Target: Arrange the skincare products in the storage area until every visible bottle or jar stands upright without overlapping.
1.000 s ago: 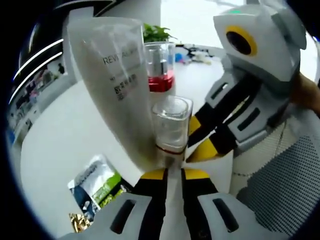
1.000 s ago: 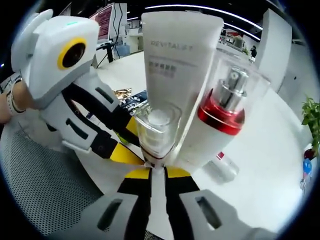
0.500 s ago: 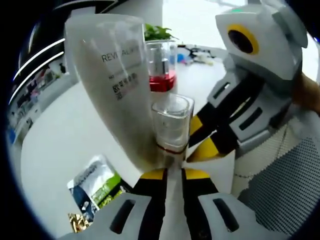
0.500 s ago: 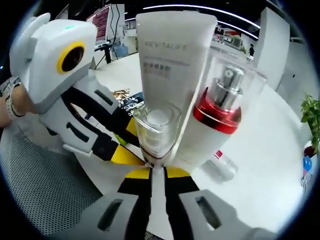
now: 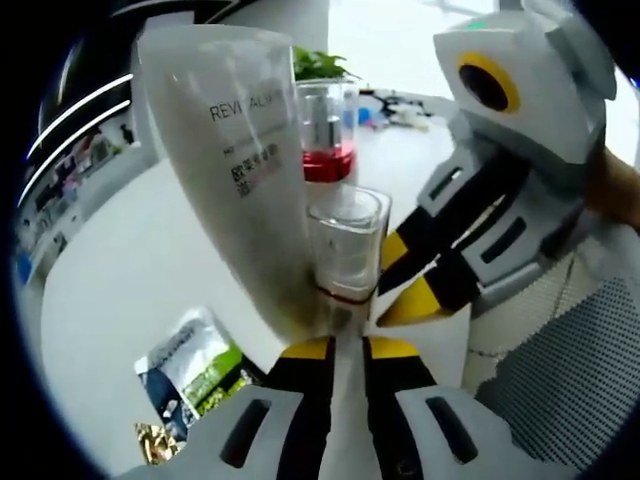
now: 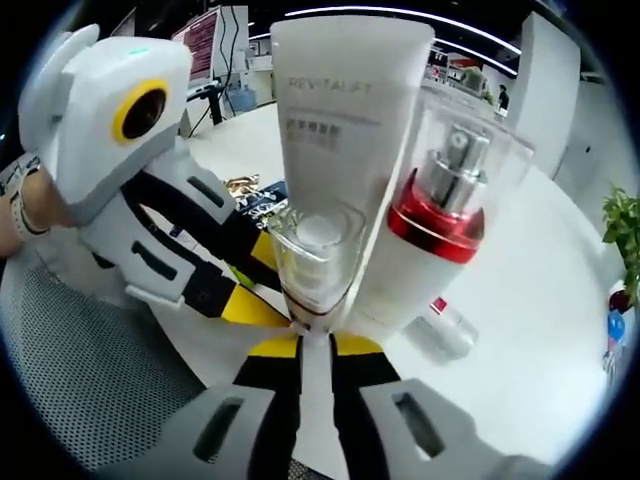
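A small bottle with a clear cap and a red ring (image 5: 345,245) (image 6: 315,250) stands just above my jaws in both views. My left gripper (image 5: 348,345) and my right gripper (image 6: 315,345) are each shut at its white base, from opposite sides. The right gripper (image 5: 400,285) enters the left gripper view from the right. The left gripper (image 6: 258,285) enters the right gripper view from the left. A white REVITALIFT tube (image 5: 235,160) (image 6: 340,120) stands upright close behind the bottle. A pump bottle with a red collar (image 5: 325,130) (image 6: 440,220) stands beside the tube.
Green and white sachets (image 5: 190,370) (image 6: 255,195) and a gold wrapper (image 5: 155,440) lie on the white table (image 5: 130,260). A small clear vial (image 6: 450,330) lies on its side. Grey mesh (image 5: 560,380) (image 6: 80,370) borders the table. A hand (image 5: 615,185) holds the right gripper.
Both views have shifted very slightly. The grips, the tube and the bottles stand as before.
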